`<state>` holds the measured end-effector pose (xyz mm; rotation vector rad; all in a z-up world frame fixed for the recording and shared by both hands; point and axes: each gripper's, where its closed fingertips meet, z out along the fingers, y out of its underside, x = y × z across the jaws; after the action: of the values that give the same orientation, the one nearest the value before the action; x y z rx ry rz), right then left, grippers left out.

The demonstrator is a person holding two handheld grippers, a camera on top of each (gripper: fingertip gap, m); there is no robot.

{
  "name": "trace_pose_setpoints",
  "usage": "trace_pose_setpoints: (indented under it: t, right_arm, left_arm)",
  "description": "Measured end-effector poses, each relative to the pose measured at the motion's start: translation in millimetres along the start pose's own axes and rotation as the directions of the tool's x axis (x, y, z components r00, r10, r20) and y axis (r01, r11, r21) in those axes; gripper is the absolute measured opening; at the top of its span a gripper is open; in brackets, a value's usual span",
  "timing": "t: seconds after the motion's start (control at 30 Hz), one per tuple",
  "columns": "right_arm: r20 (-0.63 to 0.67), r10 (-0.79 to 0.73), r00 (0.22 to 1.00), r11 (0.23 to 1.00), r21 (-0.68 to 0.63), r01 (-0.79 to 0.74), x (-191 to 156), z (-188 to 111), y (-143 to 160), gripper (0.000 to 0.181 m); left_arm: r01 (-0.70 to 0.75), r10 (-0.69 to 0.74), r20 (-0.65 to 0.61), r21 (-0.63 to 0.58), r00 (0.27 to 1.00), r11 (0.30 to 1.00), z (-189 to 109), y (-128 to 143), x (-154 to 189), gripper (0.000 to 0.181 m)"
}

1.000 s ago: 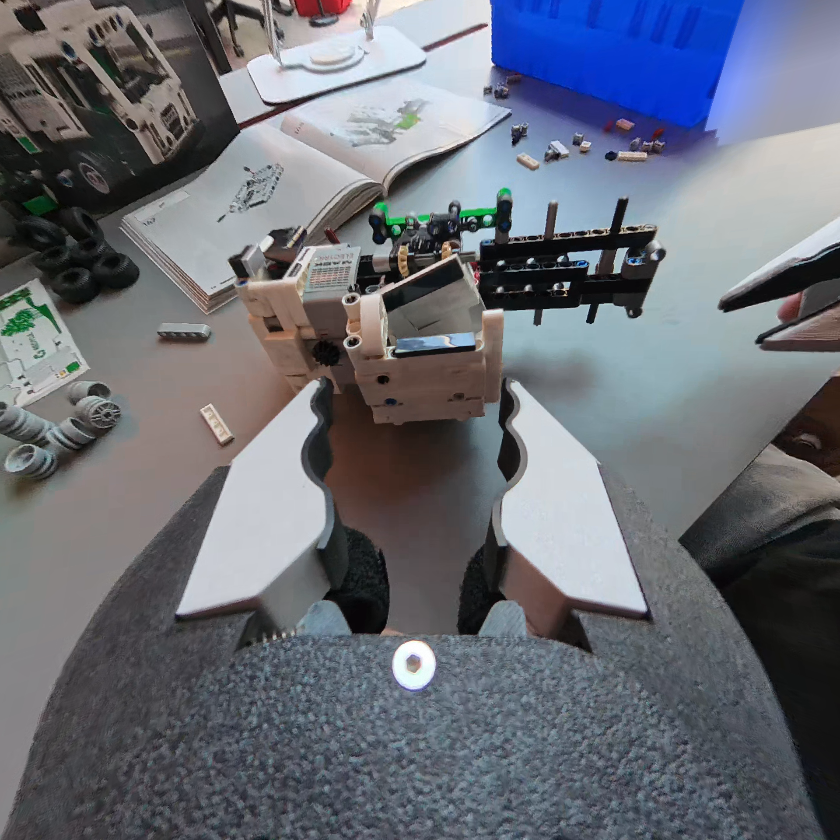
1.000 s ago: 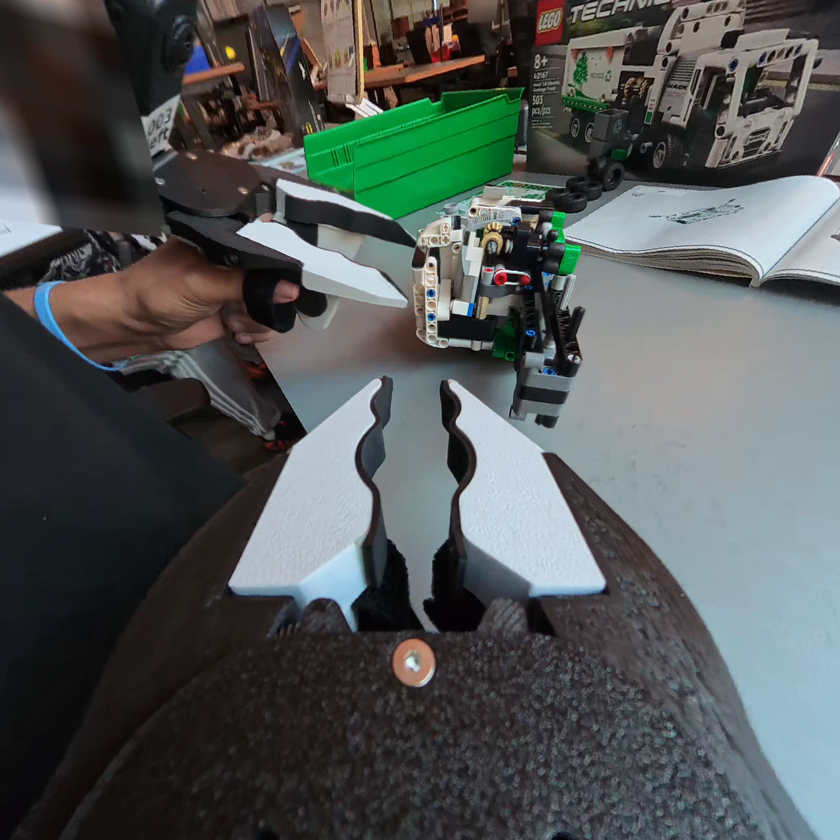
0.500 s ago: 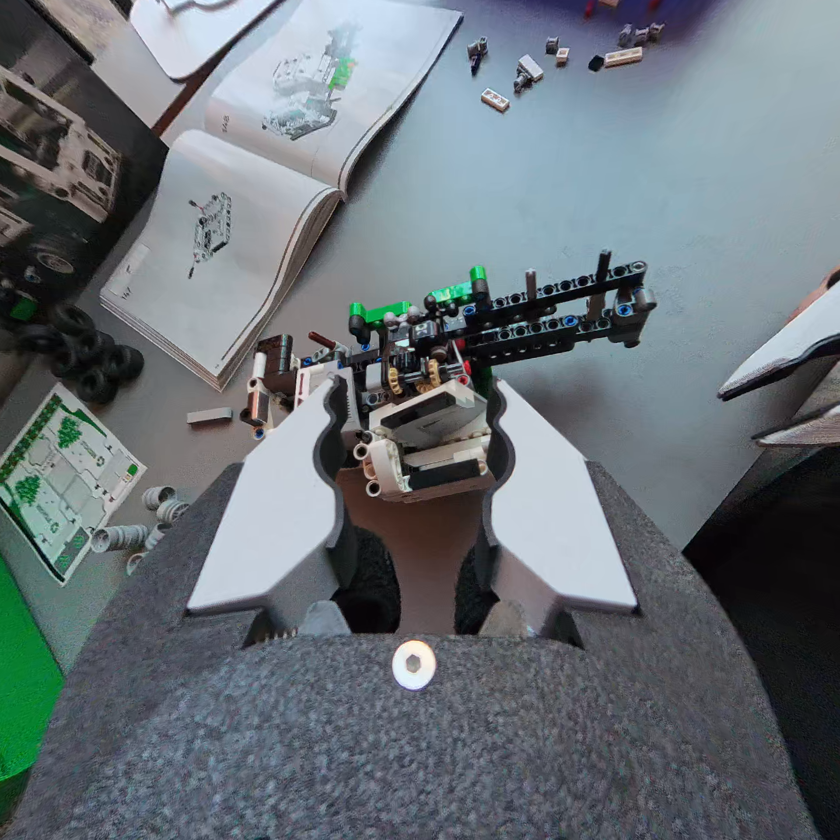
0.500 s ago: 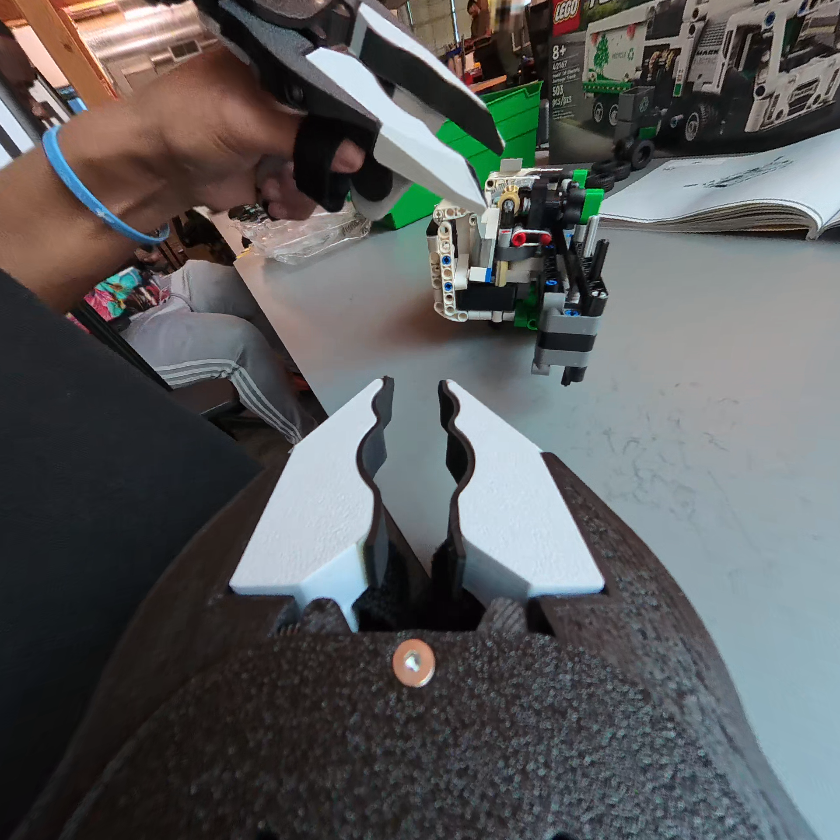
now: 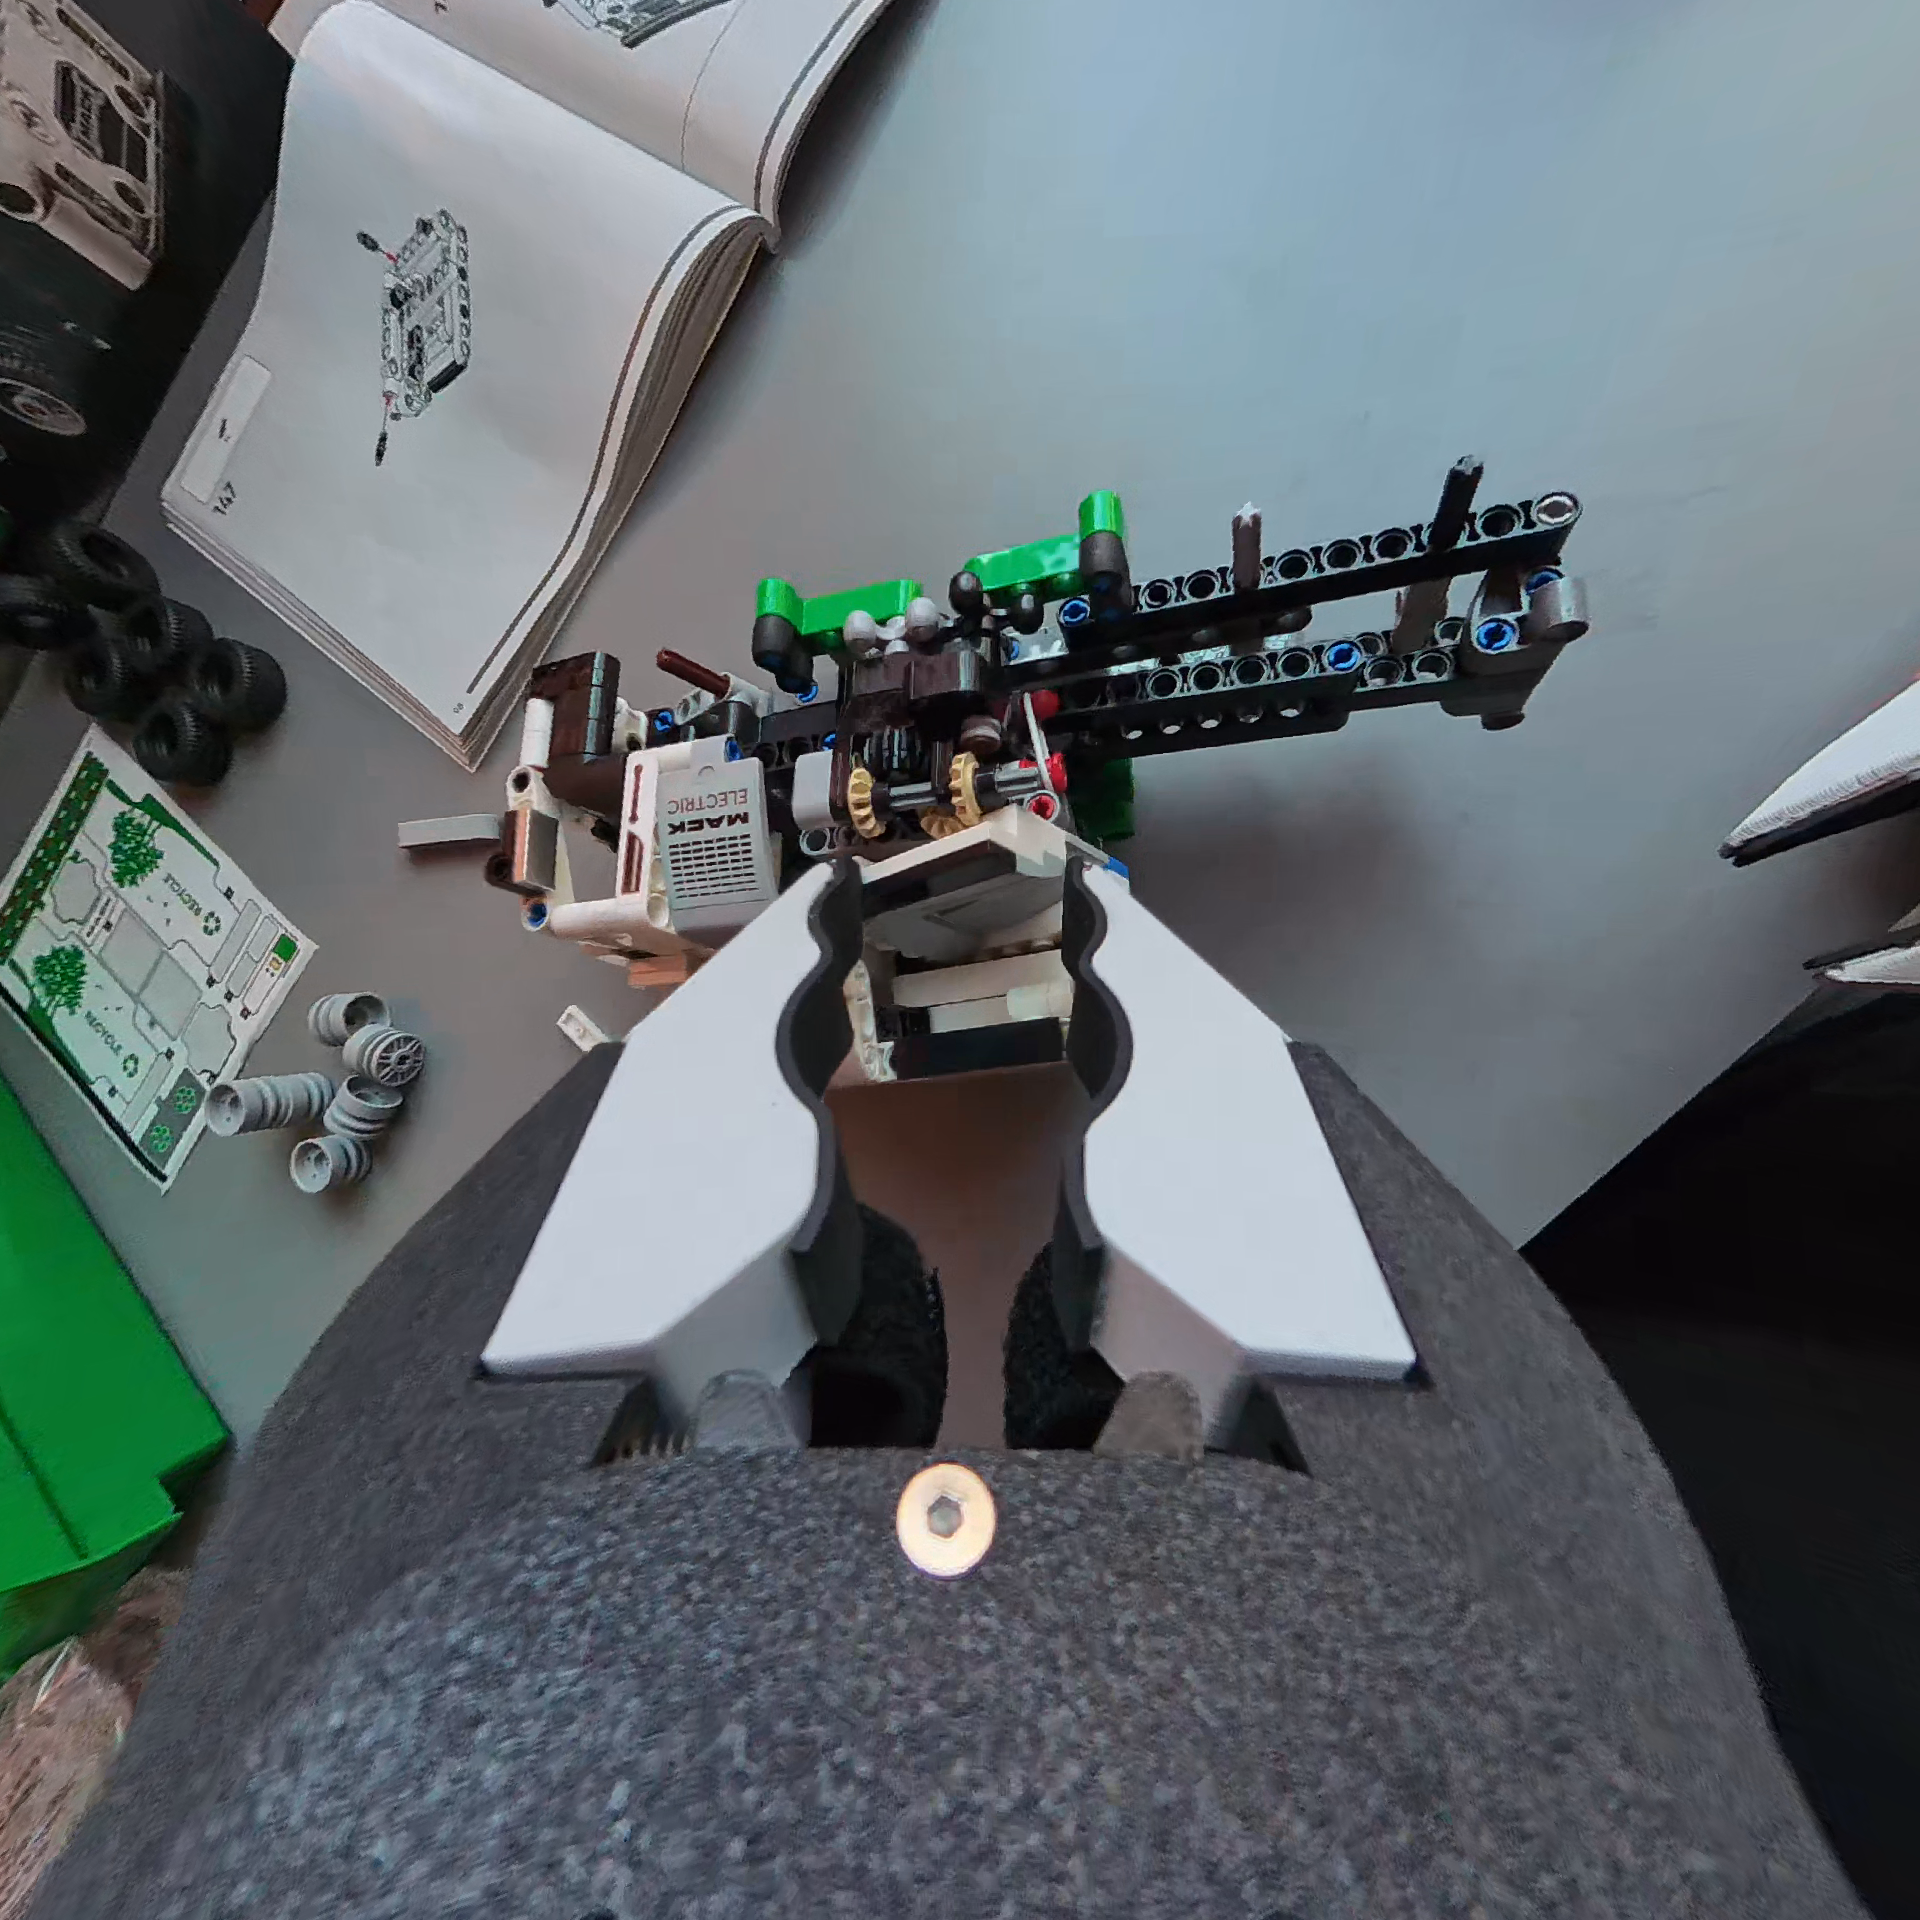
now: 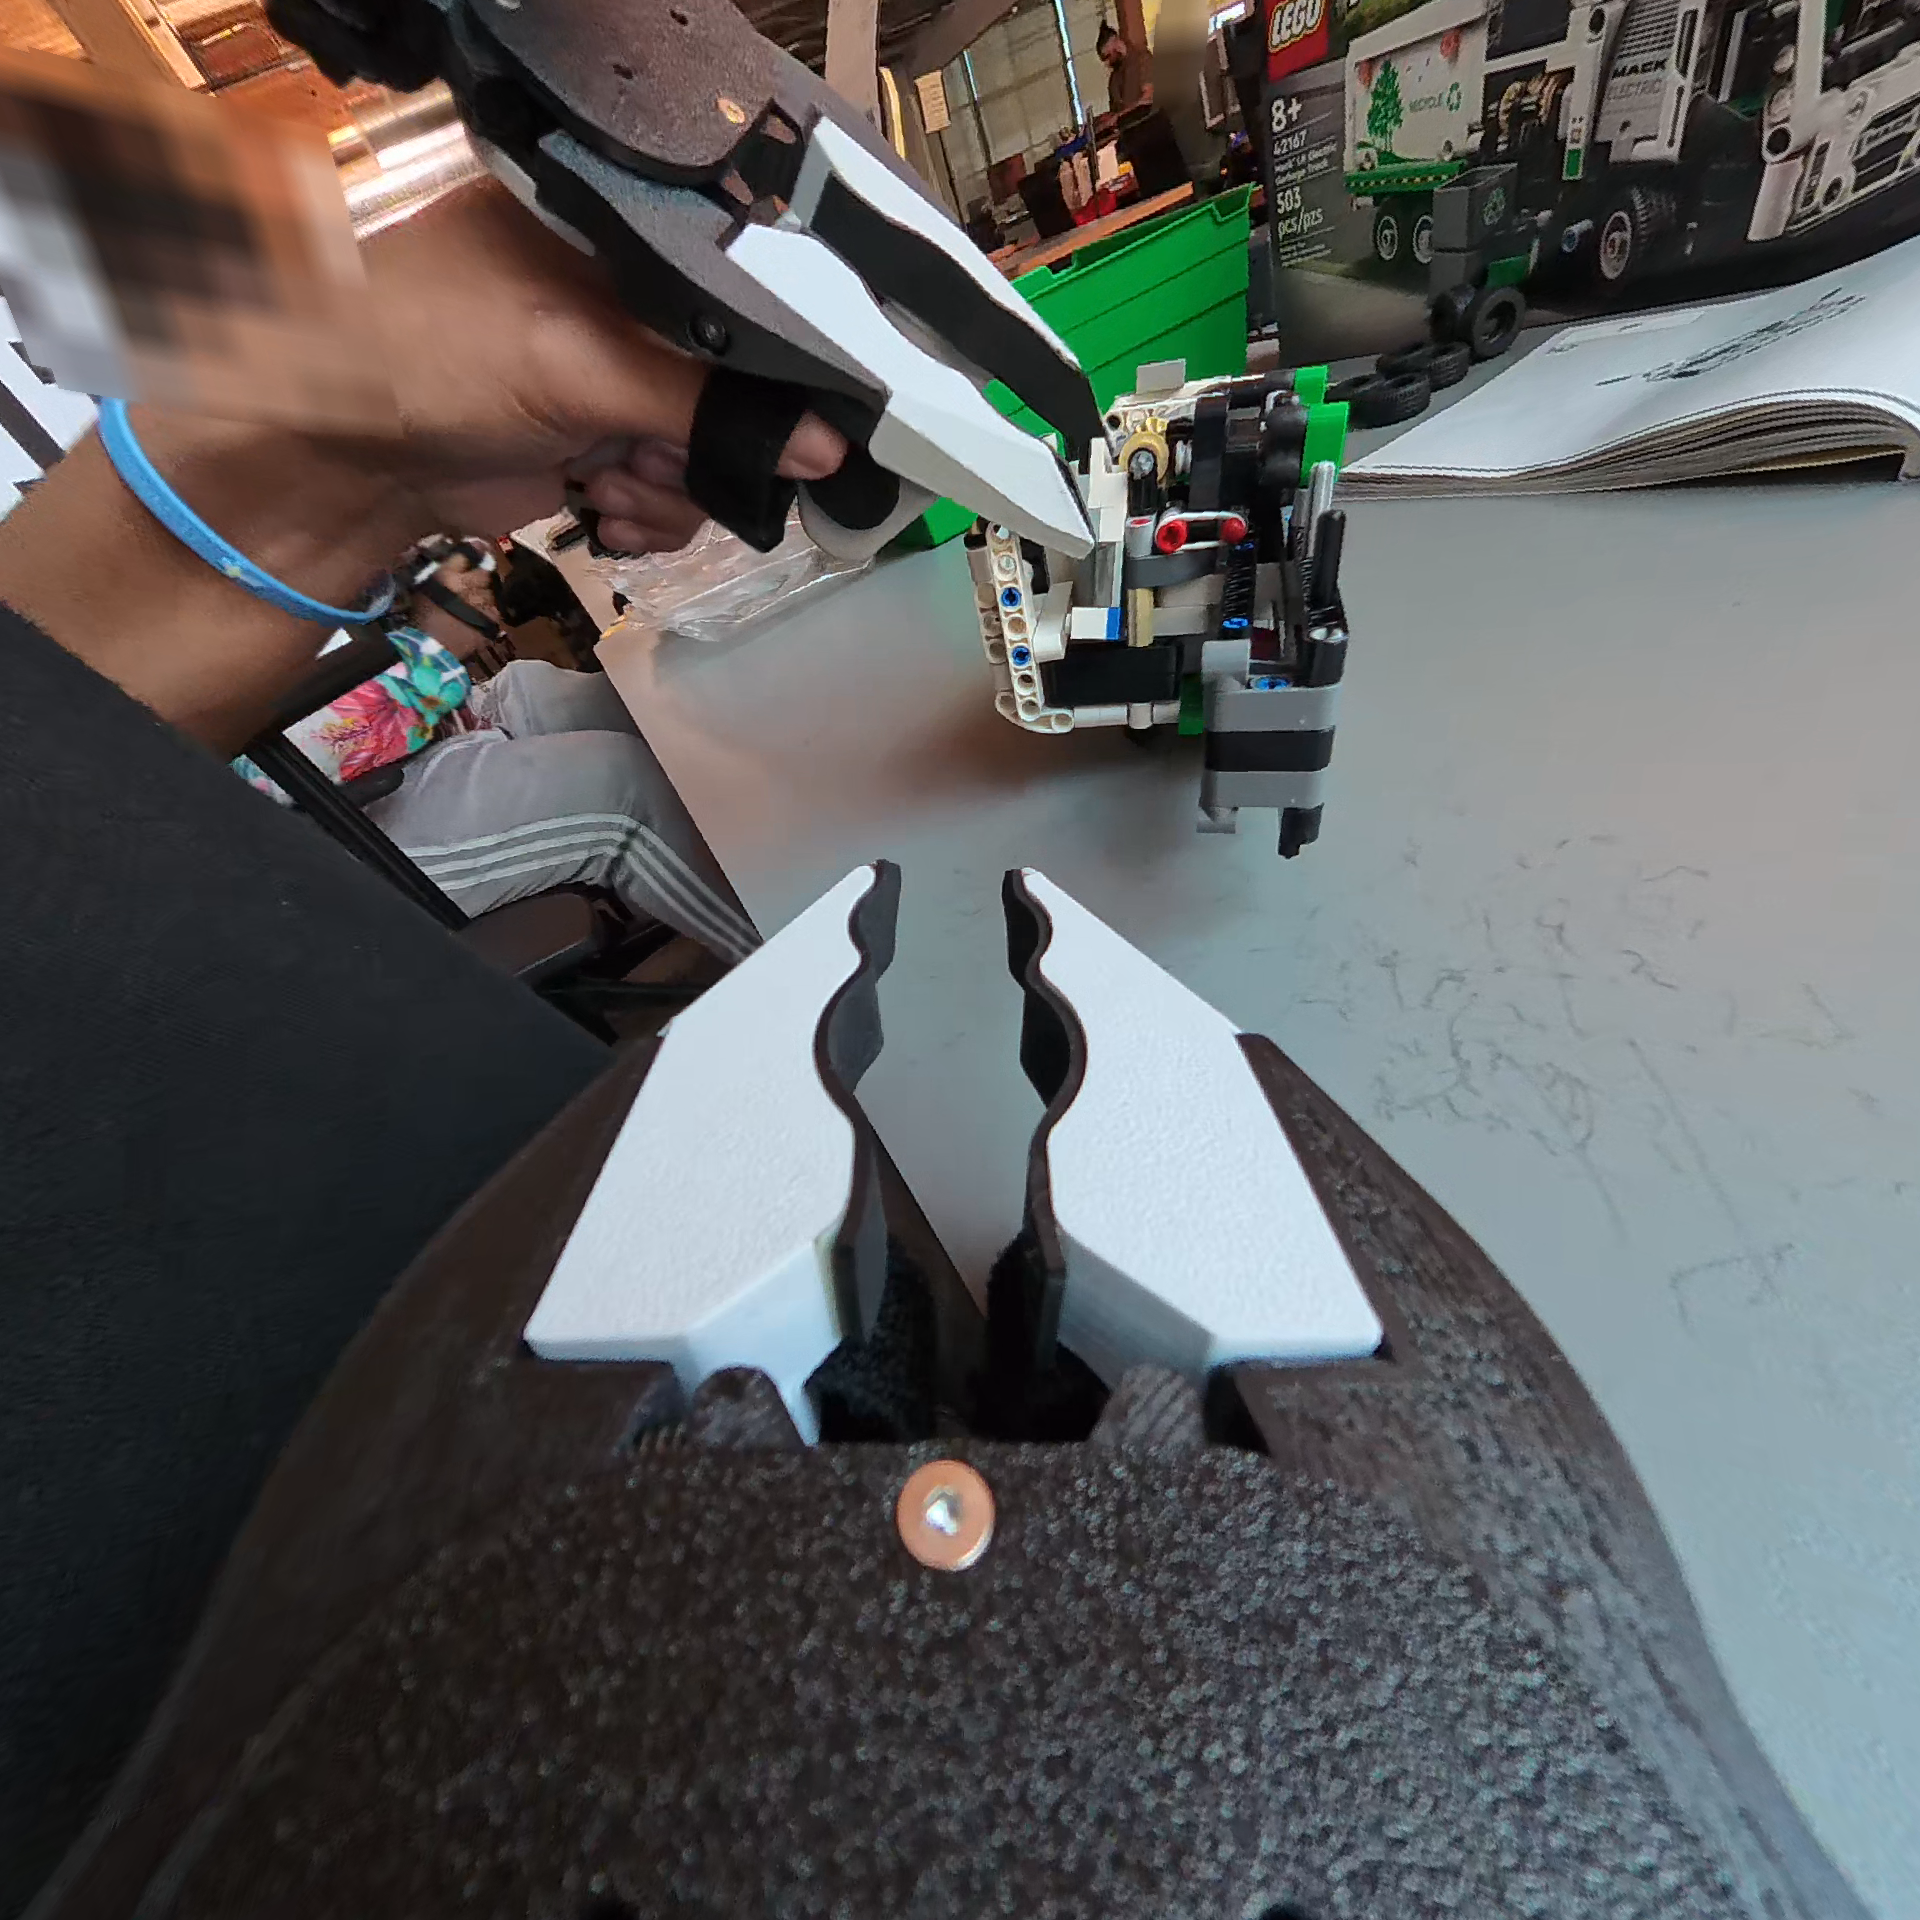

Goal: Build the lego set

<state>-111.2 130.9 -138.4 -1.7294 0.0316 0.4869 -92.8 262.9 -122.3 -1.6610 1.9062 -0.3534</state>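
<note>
Green bin plastic (image 5: pixel 73 1382) edges the far left of the left wrist view, then come a sticker sheet (image 5: pixel 135 956), grey wheel hubs (image 5: pixel 332 1101), black tyres (image 5: pixel 156 665) and the open instruction book (image 5: pixel 457 343), all on the grey table (image 5: pixel 1351 260); next stands the half-built lego truck (image 5: pixel 935 748), white cab end nearest, its black beam chassis (image 5: pixel 1320 623) reaching right. Over that cab end sits the left gripper (image 5: pixel 951 904), jaws spread to either side of the white block and apparently touching its flanks, though whether they truly squeeze I cannot tell. To do this grasp well, I judge the pads should close squarely on the solid cab walls, clear of the tan gears (image 5: pixel 914 800) and thin axles, with the model held level so the long chassis does not lever off. Farthest right, the right gripper (image 6: pixel 951 883) hovers above bare table, jaws slightly parted and holding nothing. Its view alone shows the hand (image 6: pixel 499 416) working the left gripper, the set's box (image 6: pixel 1579 135) and the truck's rear end; only the left view shows the loose wheels and the gear train from above
</note>
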Motion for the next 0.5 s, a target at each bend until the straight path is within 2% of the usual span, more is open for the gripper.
trace_pose_setpoints:
  t: [0.3,0.5]
  right_arm:
    - [0.004,-0.001,1.0,1.0,-0.006,0.001,-0.4,0.8,1.3,0.02]
    - [0.005,0.002,1.0,1.0,-0.008,-0.002,-0.4,0.8,1.8,0.02]
  left_arm:
    - [-0.102,0.101,0.173,0.0,0.98,0.995,-5.2,-0.7,3.5,0.03]
    - [-0.138,0.133,0.227,0.008,0.965,0.99,-9.3,-3.5,3.2,0.027]
